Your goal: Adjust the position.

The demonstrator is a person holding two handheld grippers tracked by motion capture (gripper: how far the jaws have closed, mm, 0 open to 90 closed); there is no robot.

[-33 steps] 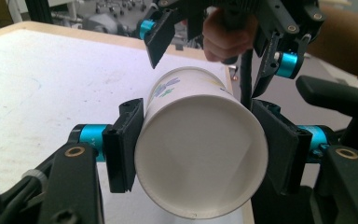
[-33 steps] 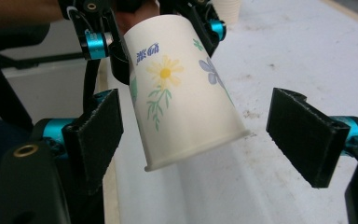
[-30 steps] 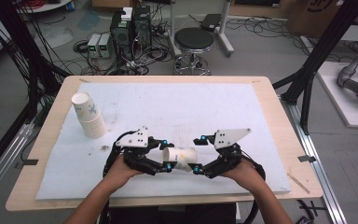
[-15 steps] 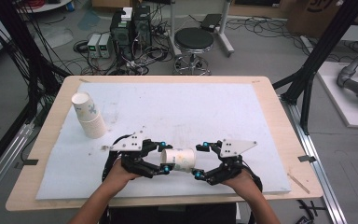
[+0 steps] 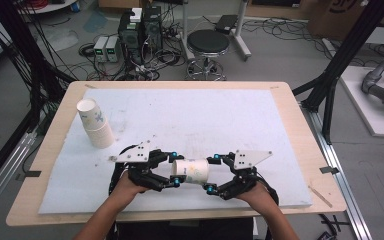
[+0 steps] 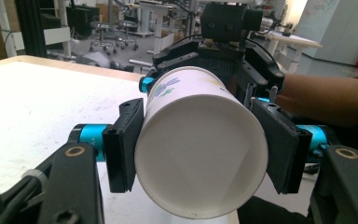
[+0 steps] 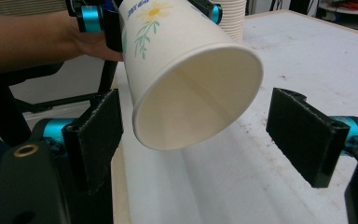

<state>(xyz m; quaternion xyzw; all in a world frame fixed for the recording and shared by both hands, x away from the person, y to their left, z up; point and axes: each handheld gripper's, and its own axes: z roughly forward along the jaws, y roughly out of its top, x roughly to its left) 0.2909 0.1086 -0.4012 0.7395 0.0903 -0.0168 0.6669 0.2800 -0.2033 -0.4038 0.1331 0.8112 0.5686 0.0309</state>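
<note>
A white paper cup (image 5: 192, 171) with a flower print lies level above the white mat near the table's front edge. My left gripper (image 5: 175, 169) is shut on its base end; in the left gripper view both pads (image 6: 126, 144) press the cup (image 6: 200, 163), whose bottom faces the camera. My right gripper (image 5: 212, 173) faces it from the right and is open. In the right gripper view the cup's open mouth (image 7: 196, 98) hangs between the two pads (image 7: 95, 135) with a gap on each side.
A stack of paper cups (image 5: 96, 127) stands on the mat's left side and shows again (image 7: 235, 18) behind the held cup. The white mat (image 5: 205, 115) covers the wooden table (image 5: 305, 145). A stool and cabling stand on the floor beyond.
The right gripper has sunk a little and sits lower beside the cup's mouth. The left gripper and the cup have hardly moved.
</note>
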